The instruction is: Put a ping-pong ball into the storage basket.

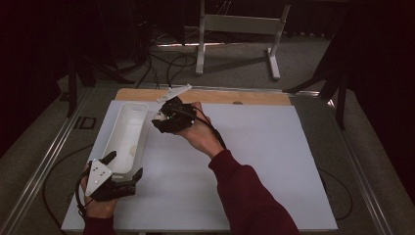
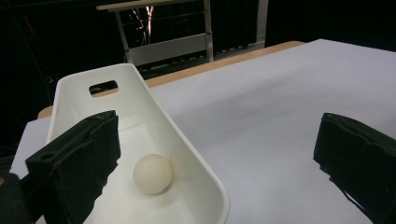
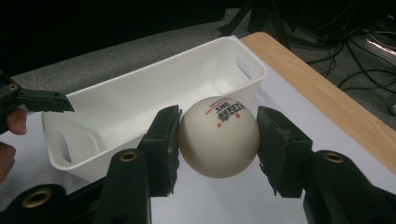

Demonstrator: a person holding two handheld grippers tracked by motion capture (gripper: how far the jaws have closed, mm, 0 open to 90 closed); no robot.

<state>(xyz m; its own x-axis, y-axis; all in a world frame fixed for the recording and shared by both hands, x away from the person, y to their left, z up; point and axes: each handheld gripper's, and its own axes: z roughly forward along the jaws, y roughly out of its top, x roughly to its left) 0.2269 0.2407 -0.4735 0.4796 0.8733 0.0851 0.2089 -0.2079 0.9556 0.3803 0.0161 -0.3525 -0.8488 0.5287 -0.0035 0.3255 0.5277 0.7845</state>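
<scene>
A long white bin (image 1: 128, 105) lies on the left part of the white table top. Inside it, toward its near end, rests a white ball (image 2: 152, 174), also visible from above (image 1: 132, 151). My right gripper (image 1: 159, 117) hovers by the bin's far right rim, shut on a second white ball (image 3: 218, 136) with red and black print; the pads press it from both sides. My left gripper (image 1: 126, 164) is open at the bin's near right corner, one jaw over the bin, the other over the table. In the left gripper view (image 2: 219, 130) nothing sits between its jaws but the bin's wall (image 2: 205, 177).
A bare wooden strip (image 1: 254, 97) runs along the table's far edge. Beyond it a white frame stand (image 1: 240, 24) and cables (image 1: 161, 63) lie on the floor. The white table top (image 1: 264, 161) stretches to the right of the bin.
</scene>
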